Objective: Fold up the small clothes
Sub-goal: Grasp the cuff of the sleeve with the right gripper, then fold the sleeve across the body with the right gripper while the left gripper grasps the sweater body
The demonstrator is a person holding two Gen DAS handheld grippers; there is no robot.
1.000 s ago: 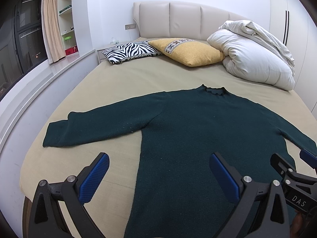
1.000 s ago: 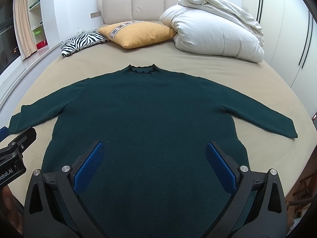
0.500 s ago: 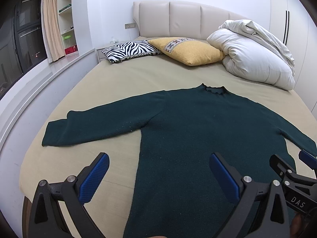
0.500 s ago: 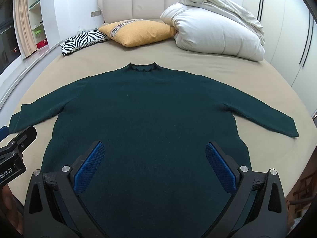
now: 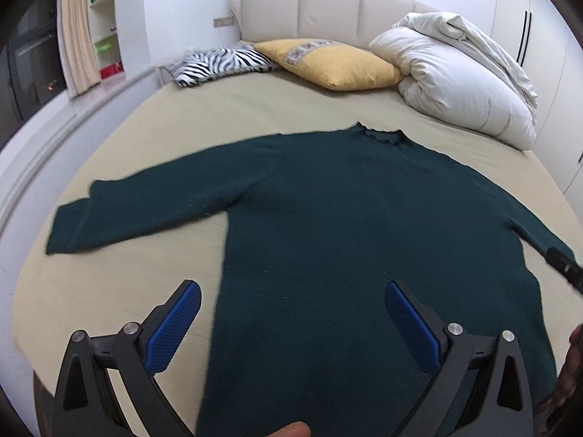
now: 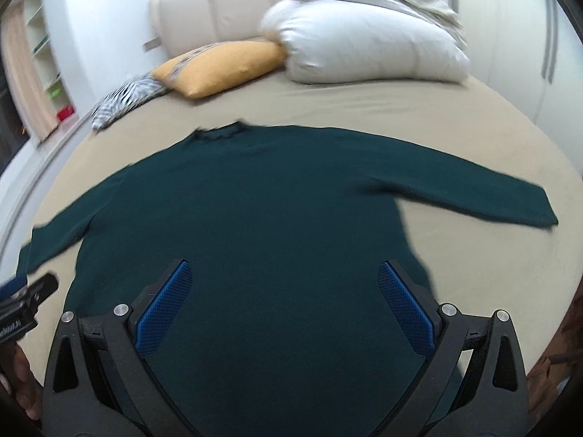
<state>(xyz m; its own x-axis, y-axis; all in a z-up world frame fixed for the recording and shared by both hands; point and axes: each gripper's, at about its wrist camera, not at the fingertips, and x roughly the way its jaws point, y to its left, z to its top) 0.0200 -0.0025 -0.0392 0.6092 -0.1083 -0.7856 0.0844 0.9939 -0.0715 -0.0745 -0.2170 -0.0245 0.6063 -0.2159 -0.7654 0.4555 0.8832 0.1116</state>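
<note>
A dark green long-sleeved sweater (image 5: pixel 328 218) (image 6: pixel 255 211) lies flat on the beige bed (image 5: pixel 233 109), collar toward the headboard and both sleeves spread out. My left gripper (image 5: pixel 291 313) hovers open above the sweater's lower left side, nothing between its blue pads. Over the lower middle of the sweater my right gripper (image 6: pixel 286 291) is also open and holds nothing. The left sleeve's cuff (image 5: pixel 69 229) reaches toward the bed's left edge; the right cuff (image 6: pixel 539 207) lies far right. Both views are blurred.
At the head of the bed lie a zebra-print pillow (image 5: pixel 218 62), a yellow pillow (image 5: pixel 335 65) and a bunched white duvet (image 5: pixel 462 80). A white ledge (image 5: pixel 43 138) runs along the left side. White wardrobe doors (image 6: pixel 554 36) stand on the right.
Both cameras have swung: the left wrist view turned right and moved nearer the sweater, the right wrist view turned right and tilted. The sweater has not moved. Both grippers stay open.
</note>
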